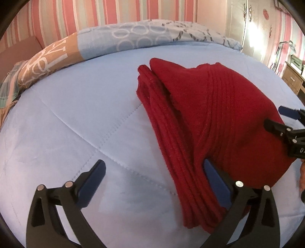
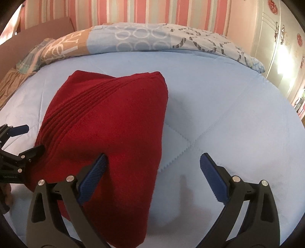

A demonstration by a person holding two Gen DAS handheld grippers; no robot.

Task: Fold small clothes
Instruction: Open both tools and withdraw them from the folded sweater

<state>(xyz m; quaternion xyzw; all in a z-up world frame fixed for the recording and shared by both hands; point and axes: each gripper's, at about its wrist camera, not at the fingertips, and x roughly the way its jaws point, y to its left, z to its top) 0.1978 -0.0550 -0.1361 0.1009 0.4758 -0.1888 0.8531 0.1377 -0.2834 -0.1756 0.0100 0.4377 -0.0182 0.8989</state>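
A red knitted garment (image 1: 219, 118) lies folded in several layers on the light blue quilt (image 1: 76, 118); it also shows in the right wrist view (image 2: 110, 129). My left gripper (image 1: 154, 171) is open, its right finger (image 1: 215, 177) against the garment's near left edge, its left finger over bare quilt. My right gripper (image 2: 152, 167) is open, its left finger (image 2: 95, 171) over the garment's near right part, its right finger over the quilt. Each gripper shows at the edge of the other's view: the right one (image 1: 286, 126), the left one (image 2: 19, 145).
A patterned blue and tan duvet (image 1: 114, 38) lies rolled along the far side of the bed, before a pink striped wall (image 2: 152, 11). A white wardrobe (image 2: 276, 38) and a wooden drawer unit (image 1: 291, 78) stand to the right.
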